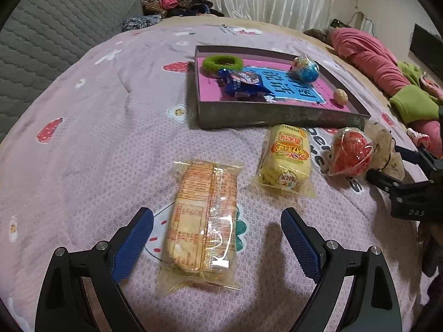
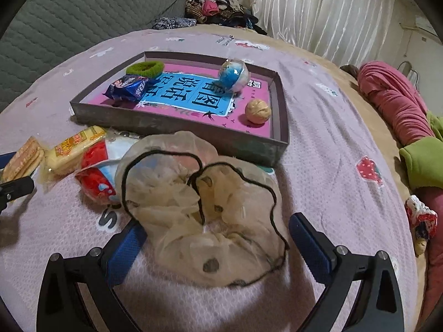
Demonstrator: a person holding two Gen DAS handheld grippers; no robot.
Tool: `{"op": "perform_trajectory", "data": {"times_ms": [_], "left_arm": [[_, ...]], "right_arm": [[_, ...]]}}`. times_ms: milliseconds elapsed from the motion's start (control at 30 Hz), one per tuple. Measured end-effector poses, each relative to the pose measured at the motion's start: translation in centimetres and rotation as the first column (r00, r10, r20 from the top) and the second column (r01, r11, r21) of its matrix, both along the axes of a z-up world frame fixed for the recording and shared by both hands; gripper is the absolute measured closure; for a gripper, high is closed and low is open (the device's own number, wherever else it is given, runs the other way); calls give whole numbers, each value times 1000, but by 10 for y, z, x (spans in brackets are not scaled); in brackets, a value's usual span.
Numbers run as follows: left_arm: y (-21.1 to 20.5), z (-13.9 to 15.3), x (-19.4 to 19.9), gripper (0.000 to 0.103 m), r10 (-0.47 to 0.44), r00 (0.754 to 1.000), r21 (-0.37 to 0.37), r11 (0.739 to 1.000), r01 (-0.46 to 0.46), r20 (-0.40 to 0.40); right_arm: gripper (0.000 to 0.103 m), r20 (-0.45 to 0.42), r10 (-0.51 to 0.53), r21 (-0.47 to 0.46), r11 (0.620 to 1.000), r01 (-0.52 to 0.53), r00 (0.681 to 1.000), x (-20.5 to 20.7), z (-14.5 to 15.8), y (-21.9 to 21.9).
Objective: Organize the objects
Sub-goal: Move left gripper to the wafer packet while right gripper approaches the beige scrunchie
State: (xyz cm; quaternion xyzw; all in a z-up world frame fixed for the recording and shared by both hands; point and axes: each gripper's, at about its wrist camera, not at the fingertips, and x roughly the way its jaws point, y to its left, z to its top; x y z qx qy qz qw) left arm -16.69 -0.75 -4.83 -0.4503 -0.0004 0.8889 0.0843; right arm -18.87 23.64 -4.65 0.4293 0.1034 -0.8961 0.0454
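Left gripper (image 1: 217, 231) wide, straddling a cracker pack (image 1: 203, 221), untouched. Right gripper (image 2: 217, 233) wide around a scrunchie (image 2: 205, 207). Tray (image 2: 177, 131) at twelve o'clock.

snack packets (image 1: 203, 222) 3 | capsule balls (image 2: 234, 74) 2 | walnut (image 2: 258, 110) 1 | tray (image 2: 177, 127) 1

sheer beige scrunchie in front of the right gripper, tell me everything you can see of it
The sheer beige scrunchie is a ruffled ring of thin, see-through fabric with scattered dark dots and a thin black cord edging its folds. It lies crumpled flat on the pink quilt, just in front of the grey tray, its left edge overlapping a red and white packet. The right gripper straddles it with jaws open, not pressing it.
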Motion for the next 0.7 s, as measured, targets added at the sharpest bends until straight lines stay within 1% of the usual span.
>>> {"op": "perform_trajectory", "data": {"times_ms": [67, 100, 133, 167, 200, 233, 267, 300, 333, 367, 433, 533, 700], "left_arm": [[1, -1, 0, 12, -10, 1000, 5, 1000, 10, 3], [2, -1, 2, 18, -9, 1000, 5, 1000, 9, -1], [2, -1, 3, 21, -4, 1000, 6, 1000, 4, -7], [2, 0, 4, 31, -7, 1000, 13, 1000, 7, -7], [3, -1, 4, 42, -12, 1000, 18, 1000, 12, -3], [3, -1, 4, 45, -14, 1000, 16, 1000, 14, 0], [4, -2, 5, 48, -14, 1000, 8, 1000, 14, 1], [4, -2, 5, 52, -16, 1000, 10, 1000, 15, 2], [3, -2, 6, 55, -17, 1000, 19, 1000, 17, 4], [2, -2, 6, 61, -17, 1000, 34, 999, 17, 6], [-1, -1, 5, 63, -17, 1000, 58, 998, 17, 8], [-3, -2, 5, 63, -16, 1000, 71, 997, 15, 11], [-3, -1, 5, 63, -12, 1000, 82, 997, 11, 3]], "right_arm": [[5, 18, 3, -9, 1000, -3, 1000, -1, -4, -1], [11, 16, 4, -21, 1000, -4, 1000, -2, -3, -1], [21, 13, 7, -35, 999, -6, 1000, -1, -2, -2], [26, 10, 9, -46, 999, -8, 1000, 0, -1, -3], [36, 10, 10, -50, 999, -10, 1000, 0, -1, -3], [42, 10, 7, -54, 999, -7, 1000, 1, 0, -3], [45, 13, 7, -59, 998, -6, 1000, 1, 0, -4], [49, 16, 9, -65, 998, -8, 1000, 1, 0, -4], [55, 15, 10, -71, 997, -9, 1000, 2, 0, -4], [57, 14, 9, -75, 997, -8, 1000, 4, 1, -4], [67, 7, 3, -89, 996, -2, 1000, 6, 3, -2], [74, 1, -1, -121, 993, 1, 1000, 9, 7, 1], [82, -19, 9, -193, 981, -13, 1000, 17, 14, 8]]}}
